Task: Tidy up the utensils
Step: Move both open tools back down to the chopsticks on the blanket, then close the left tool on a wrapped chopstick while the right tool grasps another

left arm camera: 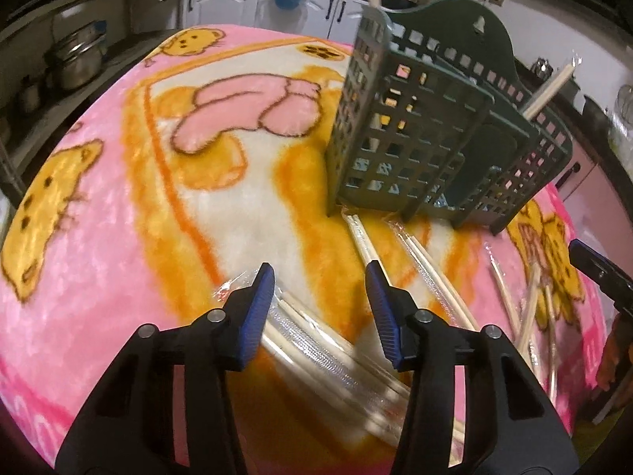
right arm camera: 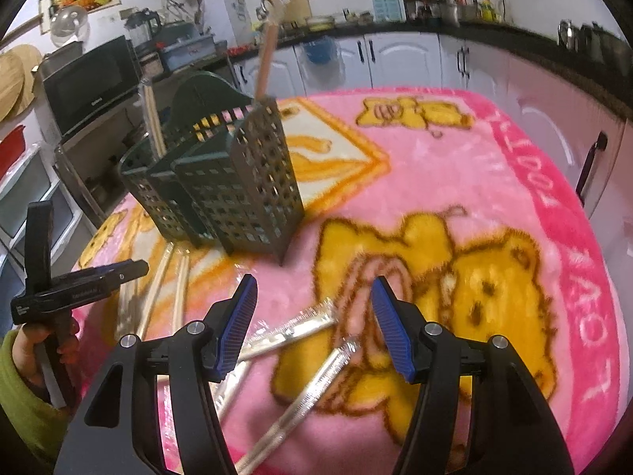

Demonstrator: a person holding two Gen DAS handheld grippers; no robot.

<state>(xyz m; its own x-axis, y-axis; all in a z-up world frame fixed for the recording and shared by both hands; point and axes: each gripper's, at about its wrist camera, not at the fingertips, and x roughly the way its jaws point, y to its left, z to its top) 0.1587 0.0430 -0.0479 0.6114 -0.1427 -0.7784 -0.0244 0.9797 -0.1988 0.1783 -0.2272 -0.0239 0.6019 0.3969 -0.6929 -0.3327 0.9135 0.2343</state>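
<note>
A: How far are we getting with the utensils?

B: We are seeing a few chopsticks (right arm camera: 151,118) already standing in the green caddy (left arm camera: 419,134). Several wrapped chopstick packs (left arm camera: 336,340) are still lying on the pink blanket (left arm camera: 99,237) covering the table, just in front of the caddy.

A: And our grips?

B: We are holding the left hand-held gripper (left arm camera: 320,277) partly open over one pack, and the right hand-held gripper (right arm camera: 312,289) wide over two others (right arm camera: 292,324), pressing on nothing. Nothing is blocking the caddy.

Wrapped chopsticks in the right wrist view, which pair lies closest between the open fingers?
The wrapped pair angled up from the bottom edge, its tip ending between the right gripper fingers. The other pair lies flatter, toward the left finger.
</note>
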